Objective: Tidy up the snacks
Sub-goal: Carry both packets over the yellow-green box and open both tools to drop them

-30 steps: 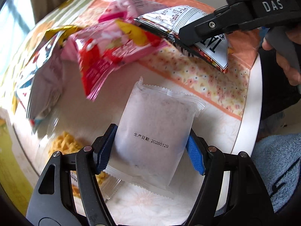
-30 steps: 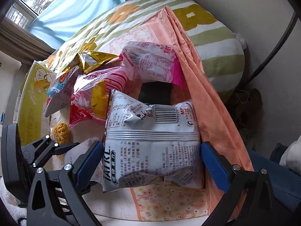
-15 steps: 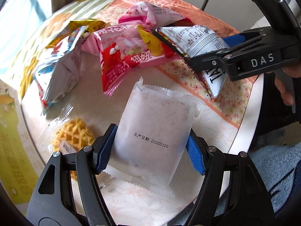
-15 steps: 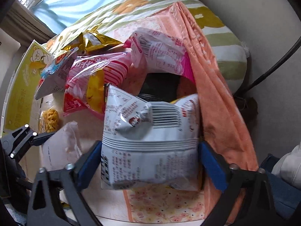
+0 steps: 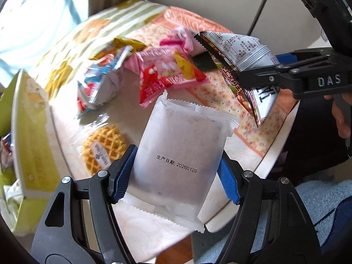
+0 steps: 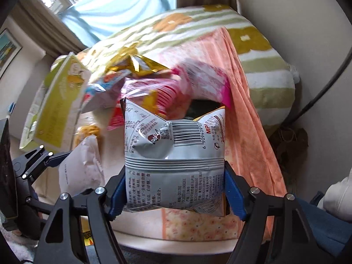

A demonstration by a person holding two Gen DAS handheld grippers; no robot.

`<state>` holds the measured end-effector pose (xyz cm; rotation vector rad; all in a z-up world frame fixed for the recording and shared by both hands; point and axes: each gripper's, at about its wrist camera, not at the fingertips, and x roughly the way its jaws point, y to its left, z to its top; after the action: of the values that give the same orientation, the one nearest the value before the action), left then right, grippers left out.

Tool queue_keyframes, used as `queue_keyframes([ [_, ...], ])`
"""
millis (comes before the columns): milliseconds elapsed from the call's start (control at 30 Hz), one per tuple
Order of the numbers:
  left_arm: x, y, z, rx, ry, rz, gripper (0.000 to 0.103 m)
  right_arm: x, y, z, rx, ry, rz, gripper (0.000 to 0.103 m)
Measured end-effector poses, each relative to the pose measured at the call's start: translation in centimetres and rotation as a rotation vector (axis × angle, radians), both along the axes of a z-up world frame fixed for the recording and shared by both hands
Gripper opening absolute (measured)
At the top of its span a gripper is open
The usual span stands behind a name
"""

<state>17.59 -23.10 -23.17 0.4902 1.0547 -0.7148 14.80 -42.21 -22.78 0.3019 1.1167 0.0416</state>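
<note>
Both packets lifted clear of round white tabletop (image 5: 272,160); step in hand judged as carrying each to its sorting spot.

Left gripper (image 5: 176,176): blue pads clamped on both side edges of frosted white flat sachet (image 5: 182,151), held upright above table edge. Right gripper (image 6: 176,193): jaws closing, pads already pressing the sides of crinkled silver foil snack bag (image 6: 176,165), bag buckling between them, above peach floral cloth (image 6: 248,132).

To do well: grip low on sealed sides, not the puffed middle; firm enough on the foil bag to stop slipping, not so hard as to crush the contents. Keep the two loads apart in transit. Clear the loose pile, with pink-and-red plastic packet (image 5: 167,77), blue-and-white packet (image 5: 99,85) and clear-wrapped golden waffle (image 5: 103,147) on the table, before swinging across.

Writing legible: sachet printed "生产日期: 20260129". Foil bag: barcode, digits "6 909409 0", red "MP", fine Chinese print unreadable. Large letters "TA" on bag front. Right gripper body marked "DAS".
</note>
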Motion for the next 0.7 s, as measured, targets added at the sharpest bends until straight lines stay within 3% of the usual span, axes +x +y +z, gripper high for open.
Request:
queue_keyframes([
  [367,0.1,4.2,8.6,-0.060,-0.147,0.212,0.067,0.5,2.6,7.8,0.012,-0.167,0.170,0.072],
  [533,1.8,7.7,12.3,-0.110,-0.188,0.304,0.067,2.2,5.5,10.7,0.011,-0.231,0.242,0.072],
  [700,4.8,12.6,14.2,-0.149,-0.202,0.389,0.067,4.9,9.6,13.2,0.032,-0.291,0.304,0.072],
])
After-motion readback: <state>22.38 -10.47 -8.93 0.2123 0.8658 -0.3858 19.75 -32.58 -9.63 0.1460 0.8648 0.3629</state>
